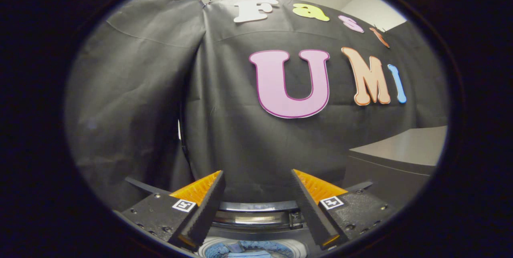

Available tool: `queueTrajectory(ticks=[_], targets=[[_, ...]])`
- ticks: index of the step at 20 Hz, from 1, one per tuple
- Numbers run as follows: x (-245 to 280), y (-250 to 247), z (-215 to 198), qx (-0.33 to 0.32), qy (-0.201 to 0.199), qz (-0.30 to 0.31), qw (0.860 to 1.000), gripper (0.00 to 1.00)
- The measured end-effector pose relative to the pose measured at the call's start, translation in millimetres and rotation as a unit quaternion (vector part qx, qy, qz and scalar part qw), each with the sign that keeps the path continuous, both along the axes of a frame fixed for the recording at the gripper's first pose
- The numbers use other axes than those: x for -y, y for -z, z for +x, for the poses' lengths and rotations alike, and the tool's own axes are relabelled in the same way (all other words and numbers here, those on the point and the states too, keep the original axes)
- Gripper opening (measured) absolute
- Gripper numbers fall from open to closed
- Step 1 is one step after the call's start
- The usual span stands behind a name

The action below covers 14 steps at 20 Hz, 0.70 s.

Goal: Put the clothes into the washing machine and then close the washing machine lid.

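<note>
My gripper [256, 178] is open, its two fingers spread wide with nothing between them. Below and between the fingers lies the washing machine's round opening, its metal rim [256, 217] curving just ahead of the fingers. Blue clothes [244, 249] lie down inside the drum, under the gripper. The lid is not clearly seen; I cannot tell how it stands.
The booth's black cloth wall [240, 130] hangs close behind the machine. A grey boxy surface [400, 154] stands to the right, beyond the right finger.
</note>
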<state>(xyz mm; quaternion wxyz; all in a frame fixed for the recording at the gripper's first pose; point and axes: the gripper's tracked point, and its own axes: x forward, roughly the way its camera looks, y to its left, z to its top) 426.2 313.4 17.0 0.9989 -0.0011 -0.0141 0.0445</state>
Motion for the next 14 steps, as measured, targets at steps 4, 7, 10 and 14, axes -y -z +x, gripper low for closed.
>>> queueTrajectory(ticks=[4,7,10,14], targets=[[0.1,2.1,-5.5,0.000,-0.001,0.000,1.000,0.97],[0.5,1.7,-8.0,0.016,-0.008,0.004,1.000,0.97],[-0.5,3.2,-11.2,0.019,-0.011,0.004,1.000,0.97],[0.3,6.8,-14.7,0.016,-0.012,0.003,1.000,0.97]])
